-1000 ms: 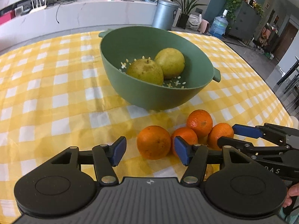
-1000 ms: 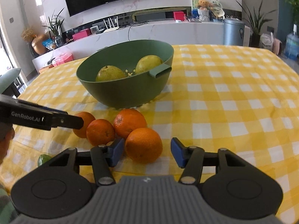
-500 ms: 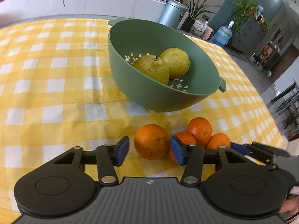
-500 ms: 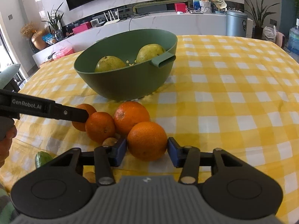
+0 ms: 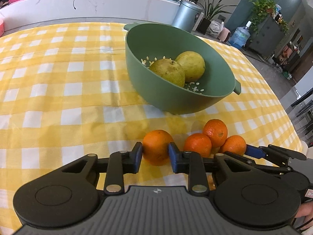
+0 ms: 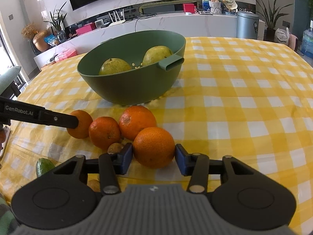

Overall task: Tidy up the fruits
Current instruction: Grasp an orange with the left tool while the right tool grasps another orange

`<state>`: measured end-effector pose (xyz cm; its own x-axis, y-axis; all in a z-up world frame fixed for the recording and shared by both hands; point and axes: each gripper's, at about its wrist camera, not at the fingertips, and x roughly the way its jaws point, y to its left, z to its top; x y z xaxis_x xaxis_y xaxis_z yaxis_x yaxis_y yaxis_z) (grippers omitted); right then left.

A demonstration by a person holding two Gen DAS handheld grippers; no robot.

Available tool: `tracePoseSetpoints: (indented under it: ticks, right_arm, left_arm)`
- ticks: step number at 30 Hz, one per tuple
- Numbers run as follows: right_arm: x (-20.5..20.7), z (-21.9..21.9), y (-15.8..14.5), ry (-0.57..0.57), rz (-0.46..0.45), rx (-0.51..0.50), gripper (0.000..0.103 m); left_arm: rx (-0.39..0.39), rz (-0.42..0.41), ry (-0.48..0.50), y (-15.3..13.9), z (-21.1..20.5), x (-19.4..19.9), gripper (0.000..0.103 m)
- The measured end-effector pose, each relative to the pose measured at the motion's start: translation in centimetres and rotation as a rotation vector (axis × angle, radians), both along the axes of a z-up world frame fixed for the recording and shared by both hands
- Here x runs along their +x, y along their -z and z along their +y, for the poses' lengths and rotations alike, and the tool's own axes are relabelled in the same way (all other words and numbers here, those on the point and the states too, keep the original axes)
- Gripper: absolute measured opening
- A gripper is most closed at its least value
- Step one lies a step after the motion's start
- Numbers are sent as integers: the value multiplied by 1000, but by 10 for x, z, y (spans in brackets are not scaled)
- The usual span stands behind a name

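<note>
Risk no. 1, left wrist view: our left gripper (image 5: 154, 155) is pinching an orange (image 5: 156, 146) that sits apart from the other three, pads on its two sides, fruit apparently on the surface (image 5: 58, 90) w/ its checked cloth. The pads meet it at mid-height but only at the near half, so on a lift it could squirt fwd and roll toward the green bowl (image 5: 225, 78) or off to the side. The bowl, beyond the oranges, holds two pears (image 5: 168, 74); if this orange is dropped from too high it may bruise them or bounce back out. The right gripper's arm lies just beside ours on the right, so both lifting at once risks a knock.

Right wrist view: our right gripper (image 6: 154, 157) is pinching the nearest orange (image 6: 154, 146) of the cluster, both pads against its skin. That fruit touches the big orange (image 6: 137, 121) behind it, & a third orange (image 6: 104, 132) sits just beside; pulling ours up or sideways could set the neighbours rolling on the smooth cloth. A small brown fruit (image 6: 115, 148) sits right by the left pad and could get nudged. A green fruit (image 6: 44, 166) lies near the edge at lower left, so any shove that way may send it off. The bowl's handle (image 6: 172, 63) juts toward us; approaching low could clip it and shift the bowl.
</note>
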<state>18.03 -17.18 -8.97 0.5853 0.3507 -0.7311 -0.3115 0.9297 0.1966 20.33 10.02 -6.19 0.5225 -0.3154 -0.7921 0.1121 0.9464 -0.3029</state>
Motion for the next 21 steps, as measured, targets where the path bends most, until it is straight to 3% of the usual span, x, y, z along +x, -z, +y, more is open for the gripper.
tracePoseSetpoints:
  ticks: [5, 16, 21]
  right_arm:
    - [-1, 2, 0, -4, -3, -13, 45]
    - [1, 5, 3, -9, 7, -17, 45]
    - [1, 5, 2, -11, 4, -20, 44]
  left_arm:
    - [5, 18, 24, 7, -7, 4, 50]
    - [1, -2, 24, 8, -12, 6, 41]
    - [41, -14, 39, 6, -15, 4, 40]
